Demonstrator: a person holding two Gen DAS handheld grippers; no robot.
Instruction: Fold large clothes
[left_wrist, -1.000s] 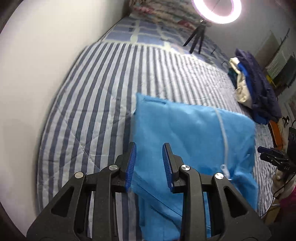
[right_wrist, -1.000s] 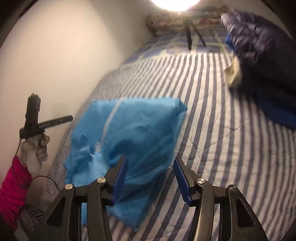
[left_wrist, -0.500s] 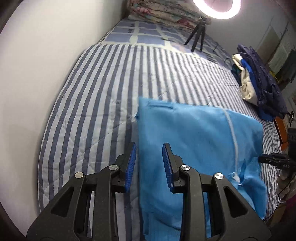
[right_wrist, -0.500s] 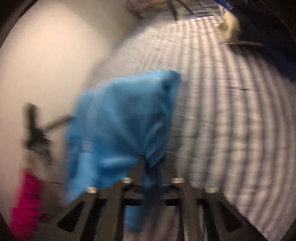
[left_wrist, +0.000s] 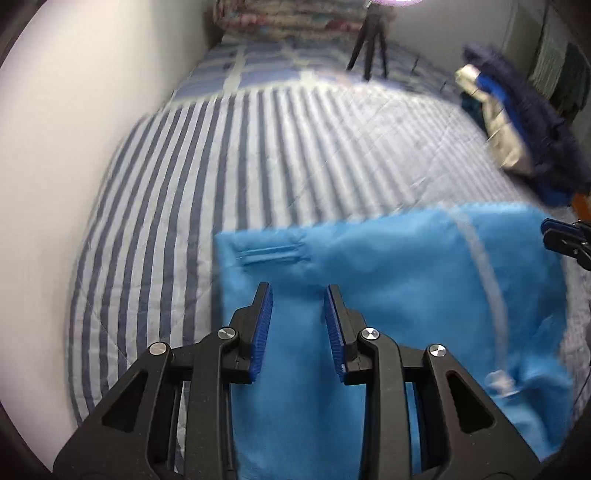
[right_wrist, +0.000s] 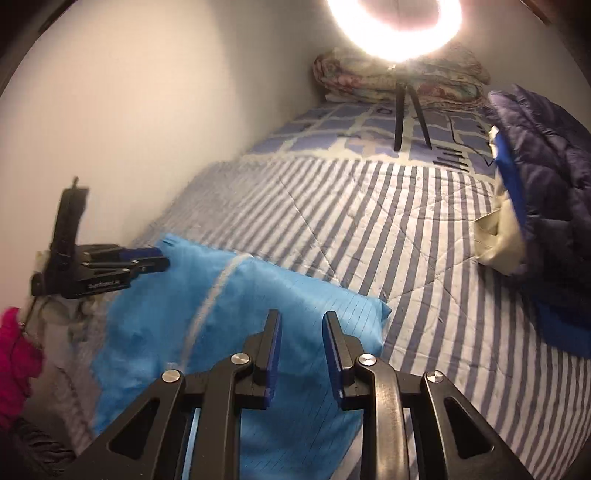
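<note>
Garment (left_wrist: 388, 295) lies folded on the striped bed (left_wrist: 258, 155), lower centre of frame. Left gripper (left_wrist: 297, 325) and right gripper (right_wrist: 301, 350) hover above it, jaws parted, gripping nothing.

Striped bed (left_wrist: 280, 155) is lying open between wall (left_wrist: 74, 147) and blue garment (left_wrist: 388, 266), giving wide room ahead and to the left. Wall is closing off the left side. Pile of dark clothes (right_wrist: 546, 206) is blocking the right edge of the bed. Tripod (right_wrist: 408, 114) with ring light (right_wrist: 395, 26) is standing at the far end, folded quilts (right_wrist: 399, 79) stacked behind it. Both tools, left tool (left_wrist: 297, 328) and right tool (right_wrist: 301, 354), are hanging with jaws apart above the garment.
</note>
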